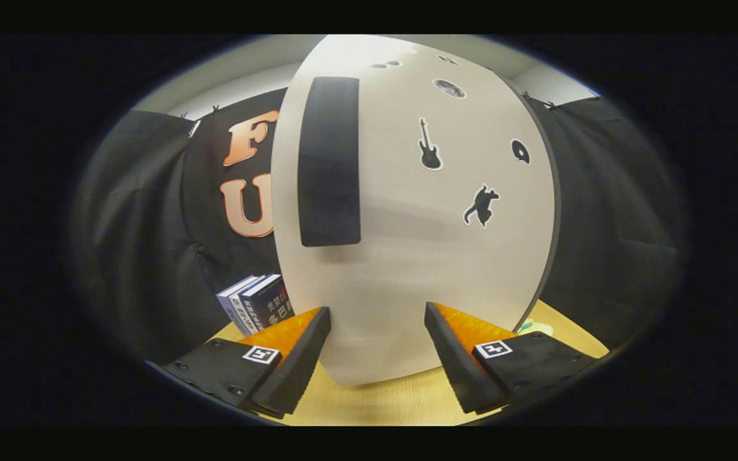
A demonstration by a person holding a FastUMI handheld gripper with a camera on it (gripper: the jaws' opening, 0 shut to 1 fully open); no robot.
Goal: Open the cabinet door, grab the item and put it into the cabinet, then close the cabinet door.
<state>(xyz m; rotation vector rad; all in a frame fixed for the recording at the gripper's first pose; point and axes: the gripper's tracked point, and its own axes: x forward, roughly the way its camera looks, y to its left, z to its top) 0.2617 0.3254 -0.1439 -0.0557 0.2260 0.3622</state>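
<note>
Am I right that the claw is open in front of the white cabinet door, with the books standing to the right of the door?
Not quite. The gripper view shows the books to the left of the white cabinet door, not the right. The rest holds: the claw is open in front of the door.

books (259,306): spine print (too blurred to read) | hand-held gripper (377,333): fingers apart, square markers

The cabinet door (407,256) hides most of the books (257,307) and a pale item (535,328) behind it.
</note>
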